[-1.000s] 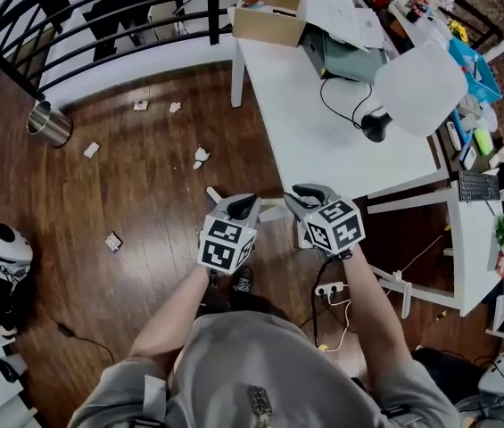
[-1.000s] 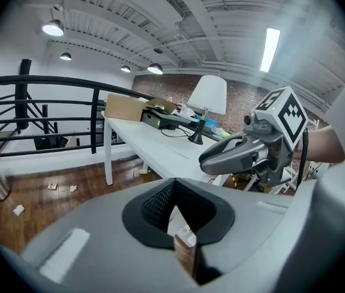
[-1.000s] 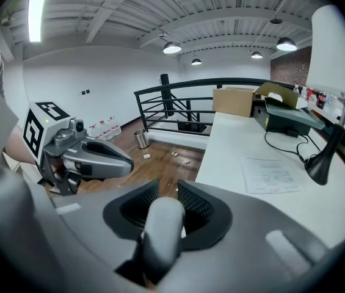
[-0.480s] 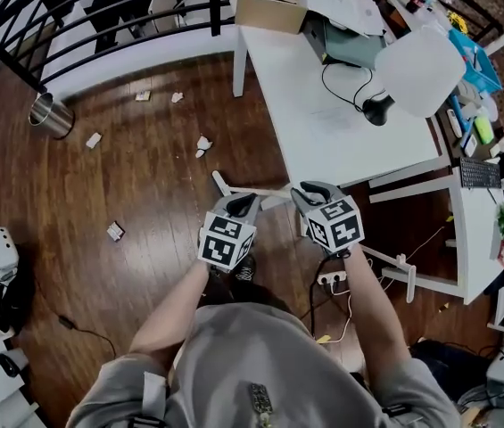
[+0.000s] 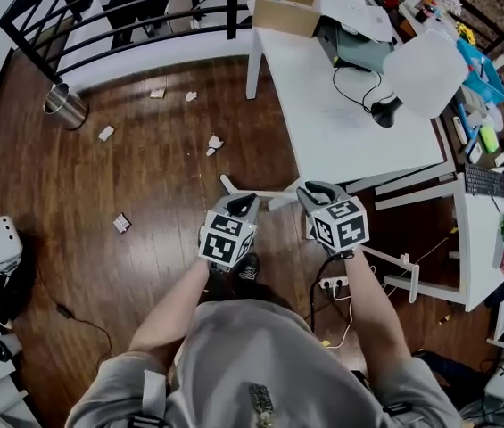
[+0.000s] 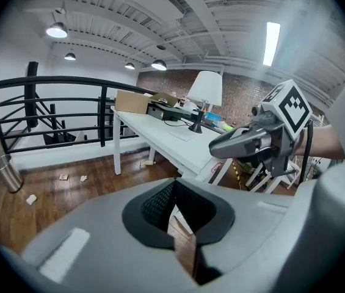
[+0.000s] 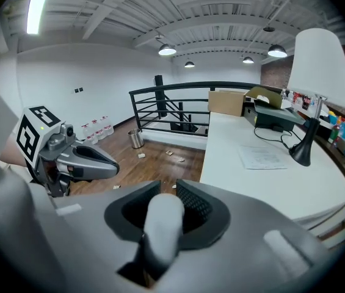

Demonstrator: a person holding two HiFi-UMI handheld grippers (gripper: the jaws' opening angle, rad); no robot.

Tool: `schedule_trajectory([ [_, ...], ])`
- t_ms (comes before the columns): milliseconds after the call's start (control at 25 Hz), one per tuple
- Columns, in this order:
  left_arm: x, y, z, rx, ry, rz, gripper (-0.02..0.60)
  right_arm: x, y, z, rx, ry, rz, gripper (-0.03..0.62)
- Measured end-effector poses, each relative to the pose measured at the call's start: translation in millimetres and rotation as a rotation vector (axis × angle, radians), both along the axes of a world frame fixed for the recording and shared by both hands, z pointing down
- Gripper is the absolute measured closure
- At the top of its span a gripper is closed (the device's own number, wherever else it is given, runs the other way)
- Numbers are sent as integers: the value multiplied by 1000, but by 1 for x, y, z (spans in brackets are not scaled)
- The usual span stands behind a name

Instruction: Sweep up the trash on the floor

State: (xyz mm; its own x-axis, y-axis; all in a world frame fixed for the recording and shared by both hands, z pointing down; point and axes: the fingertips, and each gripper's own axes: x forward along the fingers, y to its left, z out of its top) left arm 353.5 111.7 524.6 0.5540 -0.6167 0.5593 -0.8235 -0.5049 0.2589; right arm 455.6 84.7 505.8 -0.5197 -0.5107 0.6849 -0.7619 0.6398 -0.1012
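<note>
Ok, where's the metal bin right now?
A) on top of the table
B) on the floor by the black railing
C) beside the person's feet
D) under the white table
B: the metal bin stands on the wood floor close to the black railing, well away from the white table, with paper scraps lying on the floor in between.

The left forearm (image 5: 177,303) and right forearm (image 5: 369,294) reach forward side by side. The left gripper (image 5: 243,205) slants downward with its 2 jaws pressed together. The right gripper (image 5: 314,191), just beside it, slants down too; its jaws have just been closing round a white handle (image 7: 163,224).
</note>
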Motion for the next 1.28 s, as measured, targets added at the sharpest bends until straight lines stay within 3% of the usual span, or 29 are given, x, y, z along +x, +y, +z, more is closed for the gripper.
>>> schedule_trajectory([
  [320, -38, 22, 9, -18, -29, -99, 574, -37, 11, -13, 16, -30, -105, 520],
  [560, -99, 46, 16, -32, -45, -223, 574, -98, 21, -27, 17, -76, -216, 520],
  [760, -172, 80, 21, -40, -45, -330, 574, -175, 39, -41, 28, -113, -304, 522],
  [1000, -277, 131, 19, -46, -41, -458, 574, -297, 74, -52, 16, -170, -417, 522],
  [1280, -399, 196, 21, -64, -31, -604, 574, -432, 132, -37, -23, -142, -573, 522],
])
